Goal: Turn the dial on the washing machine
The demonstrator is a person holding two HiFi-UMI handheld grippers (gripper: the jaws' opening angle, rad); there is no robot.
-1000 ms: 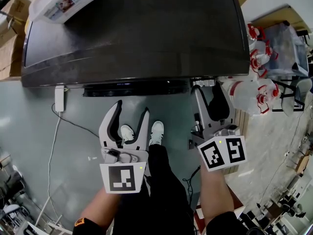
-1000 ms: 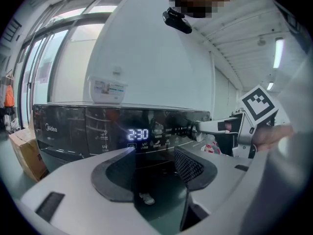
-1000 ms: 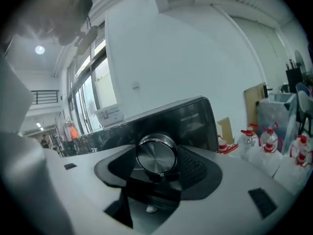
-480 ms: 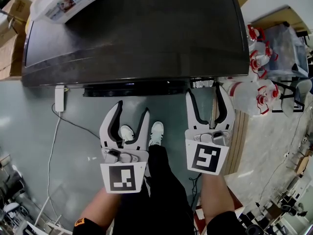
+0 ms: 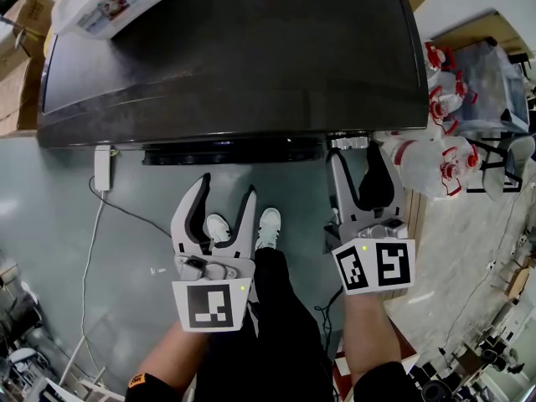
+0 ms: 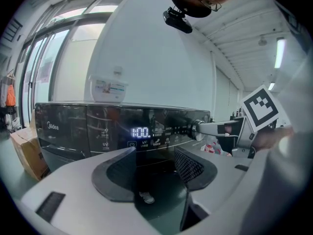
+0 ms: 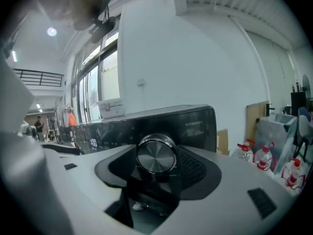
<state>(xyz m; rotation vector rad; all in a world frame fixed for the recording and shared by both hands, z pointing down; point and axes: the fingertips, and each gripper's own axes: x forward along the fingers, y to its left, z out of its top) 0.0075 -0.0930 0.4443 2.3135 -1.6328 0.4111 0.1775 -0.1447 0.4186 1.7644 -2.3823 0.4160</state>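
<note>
Right tongs (image 5: pixel 356 161), jaws just closing tighter, grip the dial (image 7: pixel 156 154), seemingly mid-turn; left tongs (image 5: pixel 226 188) hang open, empty. Next: roll the wrist.

**A bright hall with a glossy floor**

The smooth grey-green floor (image 5: pixel 50 224) shines with reflected light and meets a paler, streaked flooring (image 5: pixel 469 258) at the right. A white plug block with a thin white cable (image 5: pixel 101 167) lies on it. Brown cardboard boxes (image 5: pixel 18 32) stand far left, and clear plastic jugs with red caps (image 5: pixel 444 82) stand at the right. Behind is a plain white wall (image 6: pixel 156 58), with tall daylit windows (image 6: pixel 54 58) to its left. A long tube lamp (image 6: pixel 279 53) glows under the ribbed white ceiling (image 6: pixel 239 28).
</note>
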